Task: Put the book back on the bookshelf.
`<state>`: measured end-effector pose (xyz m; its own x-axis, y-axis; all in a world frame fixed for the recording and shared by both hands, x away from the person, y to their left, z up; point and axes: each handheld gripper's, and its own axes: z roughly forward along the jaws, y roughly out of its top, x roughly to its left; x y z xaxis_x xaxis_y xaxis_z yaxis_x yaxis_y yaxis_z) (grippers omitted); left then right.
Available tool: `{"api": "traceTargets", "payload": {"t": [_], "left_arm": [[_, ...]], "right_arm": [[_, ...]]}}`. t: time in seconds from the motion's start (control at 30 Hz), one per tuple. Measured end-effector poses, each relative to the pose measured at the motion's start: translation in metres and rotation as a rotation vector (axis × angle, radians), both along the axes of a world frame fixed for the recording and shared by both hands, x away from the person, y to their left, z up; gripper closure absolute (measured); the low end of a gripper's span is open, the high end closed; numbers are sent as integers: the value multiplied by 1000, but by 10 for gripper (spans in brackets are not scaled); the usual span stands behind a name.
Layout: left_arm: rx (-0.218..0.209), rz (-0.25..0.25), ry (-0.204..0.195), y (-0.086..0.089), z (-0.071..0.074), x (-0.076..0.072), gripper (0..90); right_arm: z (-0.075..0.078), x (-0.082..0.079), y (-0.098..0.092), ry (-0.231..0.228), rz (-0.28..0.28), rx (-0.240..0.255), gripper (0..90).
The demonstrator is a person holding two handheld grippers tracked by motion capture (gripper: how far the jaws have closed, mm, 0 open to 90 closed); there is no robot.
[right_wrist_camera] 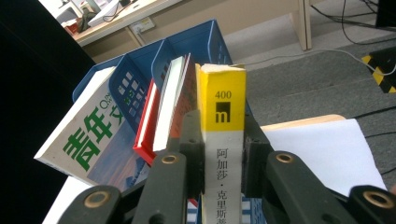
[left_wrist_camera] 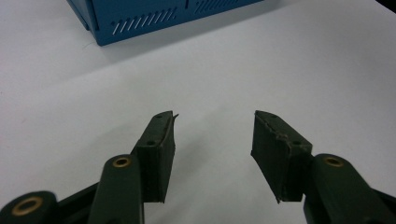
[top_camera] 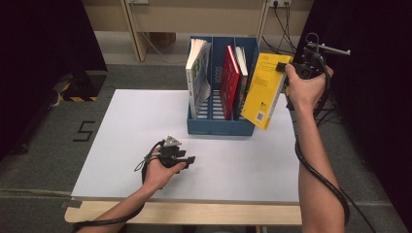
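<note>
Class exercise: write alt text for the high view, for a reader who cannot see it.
The right gripper is shut on a yellow book, held tilted in the air beside the right end of a blue file rack that stands on a white table. The rack holds more books, one red. The left gripper rests open near the table's front.

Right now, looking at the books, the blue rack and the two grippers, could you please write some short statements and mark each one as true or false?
1. The right gripper is closed on the spine of the yellow book. True.
2. The yellow book lies flat on the table. False: it is held up in the air, tilted, beside the right end of the blue rack.
3. The left gripper holds a red book. False: its jaws are open with nothing between them, low over the table.
4. A red book stands in the blue rack. True.
5. The blue rack has no books in it. False: several books stand inside.
</note>
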<state>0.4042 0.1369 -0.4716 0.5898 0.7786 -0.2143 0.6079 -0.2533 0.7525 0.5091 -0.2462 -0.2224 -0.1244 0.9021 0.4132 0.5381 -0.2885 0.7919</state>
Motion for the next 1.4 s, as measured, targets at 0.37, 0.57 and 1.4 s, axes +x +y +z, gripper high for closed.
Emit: {"api": "traceTargets", "payload": {"t": [0.37,0.57,1.4], "left_arm": [[-1,0,-1,0,0,0,487],[-2,-1,-1,0,0,0,487],[-4,8,1,3,-1,0,487]], "right_arm": [[-1,3,4,-30,-7,-17,761],[-2,5,7,-38,-14,-33,761],[-8,13,17,-56,-20,-62,762]]}}
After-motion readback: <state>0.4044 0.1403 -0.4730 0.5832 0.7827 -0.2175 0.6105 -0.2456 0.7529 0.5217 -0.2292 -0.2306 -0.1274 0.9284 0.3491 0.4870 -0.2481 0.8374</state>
